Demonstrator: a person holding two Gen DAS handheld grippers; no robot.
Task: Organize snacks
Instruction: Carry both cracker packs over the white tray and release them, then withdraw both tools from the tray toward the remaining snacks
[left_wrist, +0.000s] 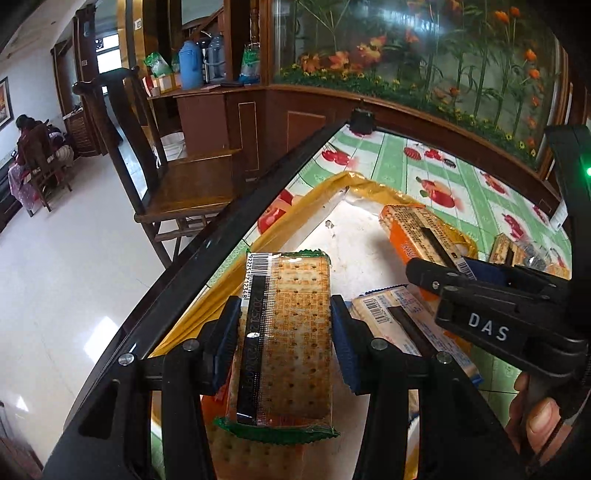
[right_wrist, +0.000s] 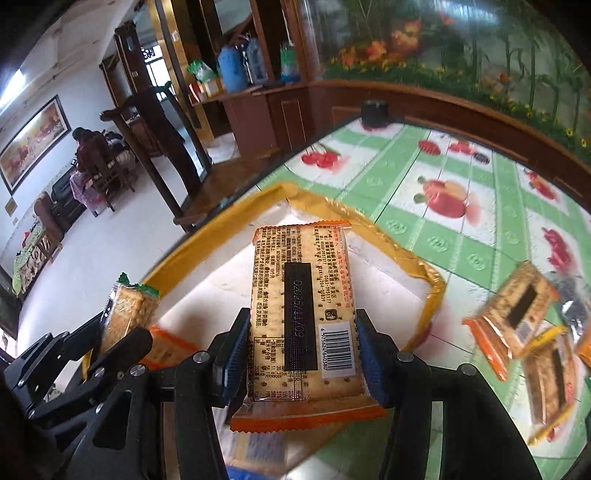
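Note:
My left gripper (left_wrist: 284, 343) is shut on a green-edged cracker pack (left_wrist: 291, 325) and holds it over the white tray with the yellow rim (left_wrist: 229, 284). My right gripper (right_wrist: 301, 354) is shut on an orange-edged cracker pack (right_wrist: 301, 306) above the same tray (right_wrist: 373, 218). In the left wrist view the right gripper (left_wrist: 465, 273) comes in from the right with the orange pack (left_wrist: 417, 229). In the right wrist view the left gripper (right_wrist: 122, 332) with the green pack (right_wrist: 127, 310) is at lower left. A blue-edged pack (left_wrist: 399, 317) lies in the tray.
Several more orange cracker packs (right_wrist: 517, 310) lie on the fruit-print tablecloth (right_wrist: 443, 155) right of the tray. The table's dark edge (left_wrist: 229, 229) runs along the left; a wooden chair (left_wrist: 184, 184) stands beyond it. A small black object (right_wrist: 373, 110) sits at the far table corner.

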